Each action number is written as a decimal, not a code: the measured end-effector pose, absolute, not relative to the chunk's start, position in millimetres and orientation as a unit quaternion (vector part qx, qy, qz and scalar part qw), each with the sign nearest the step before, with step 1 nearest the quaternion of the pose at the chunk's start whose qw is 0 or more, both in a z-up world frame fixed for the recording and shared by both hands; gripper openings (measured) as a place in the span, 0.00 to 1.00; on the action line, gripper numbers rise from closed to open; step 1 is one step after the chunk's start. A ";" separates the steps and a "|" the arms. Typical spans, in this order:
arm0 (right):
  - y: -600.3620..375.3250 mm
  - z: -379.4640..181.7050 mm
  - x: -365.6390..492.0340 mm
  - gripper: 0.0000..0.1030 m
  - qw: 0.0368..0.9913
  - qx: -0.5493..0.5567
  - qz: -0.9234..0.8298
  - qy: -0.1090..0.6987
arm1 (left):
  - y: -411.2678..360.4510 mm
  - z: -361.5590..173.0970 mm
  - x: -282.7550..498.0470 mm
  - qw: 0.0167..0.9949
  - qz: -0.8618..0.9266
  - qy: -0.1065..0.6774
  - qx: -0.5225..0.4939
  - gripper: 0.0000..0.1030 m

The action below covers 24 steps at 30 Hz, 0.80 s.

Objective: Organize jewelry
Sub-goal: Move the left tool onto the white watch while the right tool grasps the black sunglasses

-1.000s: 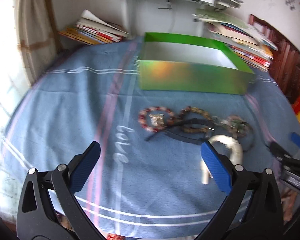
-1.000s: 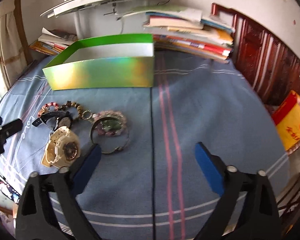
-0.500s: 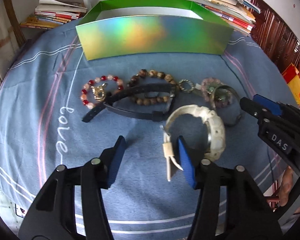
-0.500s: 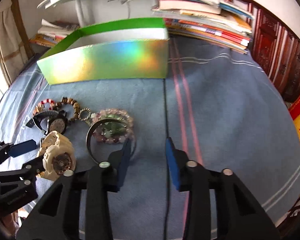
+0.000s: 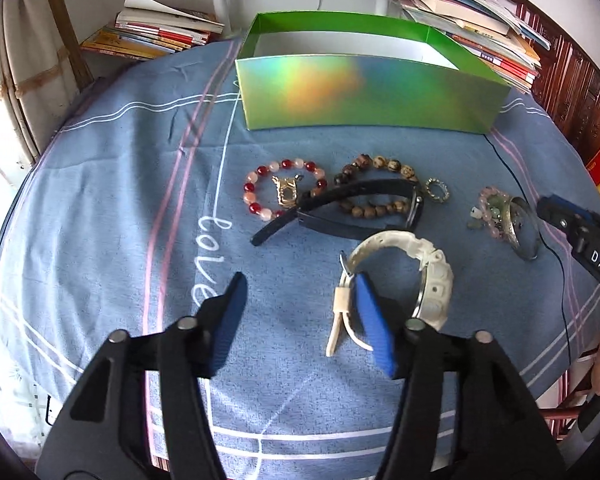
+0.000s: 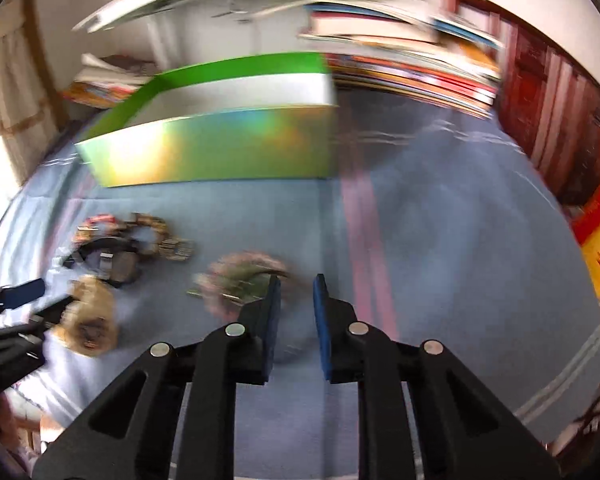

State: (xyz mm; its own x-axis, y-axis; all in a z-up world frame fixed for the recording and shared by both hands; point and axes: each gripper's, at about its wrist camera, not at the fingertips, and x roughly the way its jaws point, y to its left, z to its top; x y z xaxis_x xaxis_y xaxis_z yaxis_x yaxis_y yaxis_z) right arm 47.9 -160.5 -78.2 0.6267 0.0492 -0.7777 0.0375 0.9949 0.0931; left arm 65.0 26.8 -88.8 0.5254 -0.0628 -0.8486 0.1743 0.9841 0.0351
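Jewelry lies on the blue cloth in front of an open green box (image 5: 364,92): a red and pink bead bracelet (image 5: 284,194), a brown bead bracelet (image 5: 376,190), a black watch (image 5: 360,212), a white watch (image 5: 404,276), and a pink bead bracelet with a metal bangle (image 5: 504,216). My left gripper (image 5: 300,308) is open just before the white watch, its right finger against the strap. My right gripper (image 6: 296,300) is partly closed and empty, beside the pink bracelet and bangle (image 6: 244,276); that view is blurred.
Stacks of books (image 5: 156,36) stand behind the box on the left and on the right (image 5: 484,36). A thin black cable (image 5: 540,236) runs across the cloth at the right. A wooden chair back (image 6: 552,112) stands right of the table.
My left gripper has drawn back and opened wider. My right gripper has narrowed further and moves fast; the pink bracelet and bangle have shifted right, away from the other pieces.
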 end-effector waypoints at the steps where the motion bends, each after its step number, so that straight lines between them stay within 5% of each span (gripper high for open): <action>1: -152.1 -78.3 53.4 0.18 0.898 0.052 0.021 0.437 | 26.1 -91.3 64.5 0.870 -0.071 0.484 0.058 0.57; 7: -93.0 -71.9 84.1 0.33 0.887 0.055 0.113 0.444 | 26.0 -102.5 63.8 0.864 -0.081 0.494 0.057 0.57; 24: -59.1 -75.3 95.3 0.33 0.879 0.025 0.136 0.457 | 35.7 -103.3 62.8 0.866 -0.071 0.493 0.051 0.62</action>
